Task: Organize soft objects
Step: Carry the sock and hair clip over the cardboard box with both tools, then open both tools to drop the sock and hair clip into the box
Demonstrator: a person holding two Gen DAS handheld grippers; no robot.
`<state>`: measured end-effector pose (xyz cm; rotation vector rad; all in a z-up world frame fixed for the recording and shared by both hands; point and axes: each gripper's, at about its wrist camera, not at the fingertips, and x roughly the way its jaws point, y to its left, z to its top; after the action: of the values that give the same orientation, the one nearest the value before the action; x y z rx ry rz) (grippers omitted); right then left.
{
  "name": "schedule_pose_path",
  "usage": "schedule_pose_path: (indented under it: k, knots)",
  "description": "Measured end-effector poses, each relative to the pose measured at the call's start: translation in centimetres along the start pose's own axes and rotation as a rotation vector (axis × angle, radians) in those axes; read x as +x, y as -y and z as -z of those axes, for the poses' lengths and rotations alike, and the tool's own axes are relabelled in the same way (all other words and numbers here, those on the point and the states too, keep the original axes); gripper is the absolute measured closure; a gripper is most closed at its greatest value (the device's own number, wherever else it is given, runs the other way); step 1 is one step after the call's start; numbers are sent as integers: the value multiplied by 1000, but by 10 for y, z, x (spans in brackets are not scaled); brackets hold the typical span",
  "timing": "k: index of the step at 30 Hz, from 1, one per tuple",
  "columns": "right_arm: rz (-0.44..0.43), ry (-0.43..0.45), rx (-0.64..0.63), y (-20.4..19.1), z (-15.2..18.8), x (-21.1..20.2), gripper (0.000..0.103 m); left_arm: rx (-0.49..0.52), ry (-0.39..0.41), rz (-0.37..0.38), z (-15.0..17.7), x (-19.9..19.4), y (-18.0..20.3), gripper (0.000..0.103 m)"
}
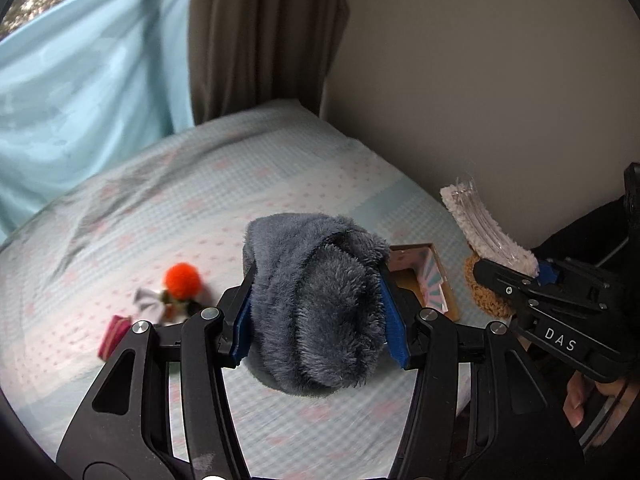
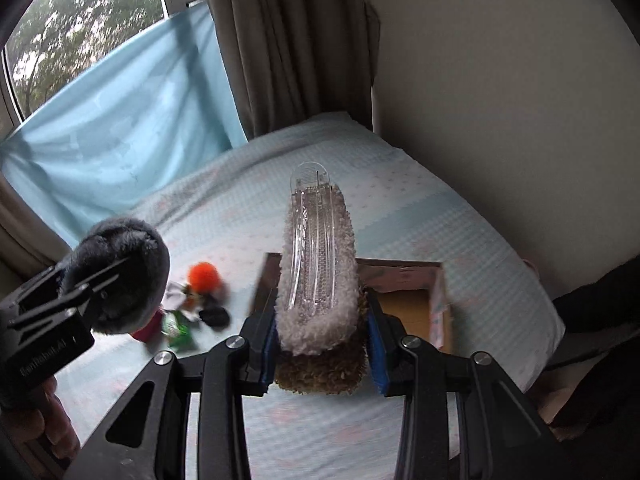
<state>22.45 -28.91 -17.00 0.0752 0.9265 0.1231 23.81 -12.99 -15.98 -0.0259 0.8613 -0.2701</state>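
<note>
My left gripper (image 1: 316, 312) is shut on a fluffy grey-blue plush (image 1: 316, 300), lifted above the bed; the same grey-blue plush (image 2: 116, 276) shows at the left of the right wrist view. My right gripper (image 2: 322, 340) is shut on a white-and-brown fluffy piece with a clear plastic clip on top (image 2: 320, 280), also off the bed; this fluffy piece (image 1: 484, 228) appears at the right of the left wrist view. An open cardboard box (image 2: 420, 312) lies on the bed beneath it. An orange pompom (image 1: 182, 278) rests on the sheet.
The bed (image 1: 200, 184) has a pale blue checked sheet. Small items lie near the pompom: a white cloth bit (image 1: 146, 300), a red striped piece (image 1: 114, 336), a green wrapper (image 2: 180, 330). A beige wall (image 1: 480, 80), a brown curtain (image 1: 256, 40) and blue fabric (image 1: 80, 80) stand behind.
</note>
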Motion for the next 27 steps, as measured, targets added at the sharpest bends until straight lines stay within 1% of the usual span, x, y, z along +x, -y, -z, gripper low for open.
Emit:
schedule_pose_path:
  k: [3, 5, 12, 14, 16, 18, 20, 23, 27]
  knots:
    - [-14, -52, -55, 26, -5, 28, 69, 8, -45, -24, -4, 35, 20, 53]
    - [-33, -96, -97, 40, -7, 52, 69, -20, -95, -24, -8, 67, 28, 53]
    - [-108, -255, -210, 67, 0, 133, 69, -45, -252, -80, -2, 162, 36, 53]
    - [-133, -319, -231, 72, 3, 160, 69, -89, -307, -85, 2, 190, 36, 53]
    - [-155, -358, -241, 73, 6, 179, 69, -134, -352, -74, 6, 210, 32, 53]
    - [-174, -401, -257, 79, 12, 199, 69, -153, -397, -92, 10, 229, 28, 53]
    - [-197, -436, -263, 79, 19, 217, 69, -154, -447, -114, 19, 247, 23, 53]
    - [-226, -492, -273, 77, 28, 242, 69, -145, -511, -127, 30, 275, 18, 53]
    - [-238, -529, -293, 73, 41, 263, 69, -123, -565, -138, 40, 302, 23, 53]
